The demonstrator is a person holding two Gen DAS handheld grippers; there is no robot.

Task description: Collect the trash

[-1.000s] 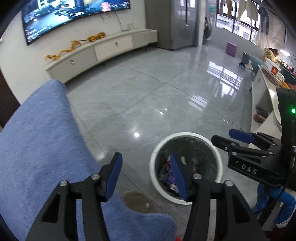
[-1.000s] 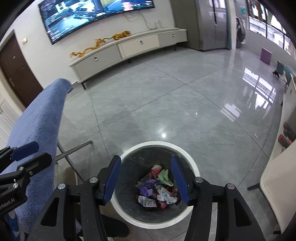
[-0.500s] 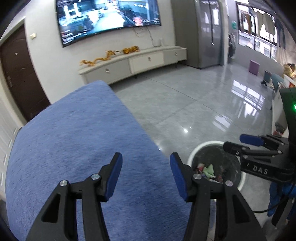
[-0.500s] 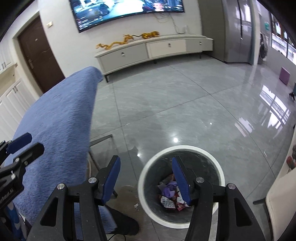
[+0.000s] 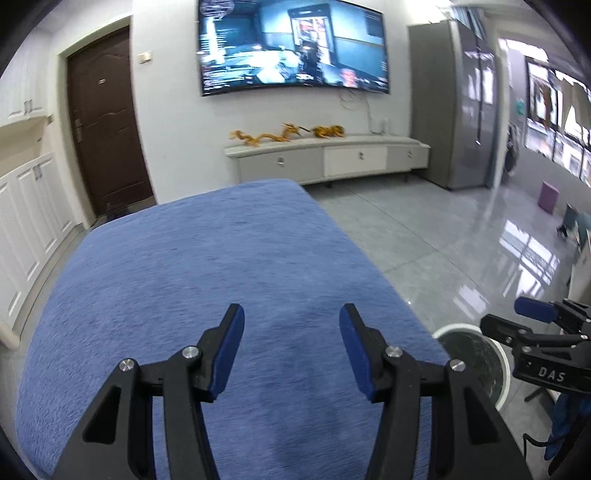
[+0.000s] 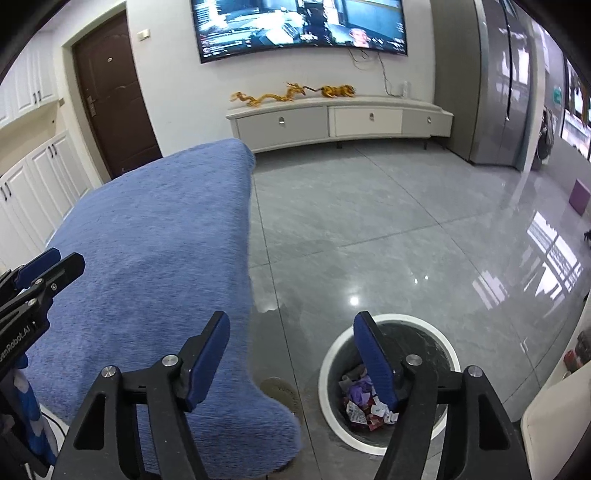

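Note:
A round bin with a white rim [image 6: 388, 321] stands on the grey floor to the right of a blue-covered table [image 6: 155, 236]. Crumpled paper trash [image 6: 364, 404] lies inside it. The bin also shows in the left wrist view [image 5: 476, 350], partly behind the right gripper's body. My left gripper [image 5: 291, 328] is open and empty above the blue cloth [image 5: 207, 266]. My right gripper [image 6: 291, 332] is open and empty, above the floor between the table edge and the bin. No trash shows on the cloth.
A low white TV cabinet [image 6: 340, 118] with gold dragon figures and a wall TV [image 6: 303, 26] stand at the far wall. A brown door [image 6: 114, 92] is at the left, white cabinets beside it. A grey fridge [image 6: 513, 88] stands at the right.
Both grippers have tilted up and swung left, away from the bin. The left one now looks over the blue cloth. The right one has moved off the bin to its left.

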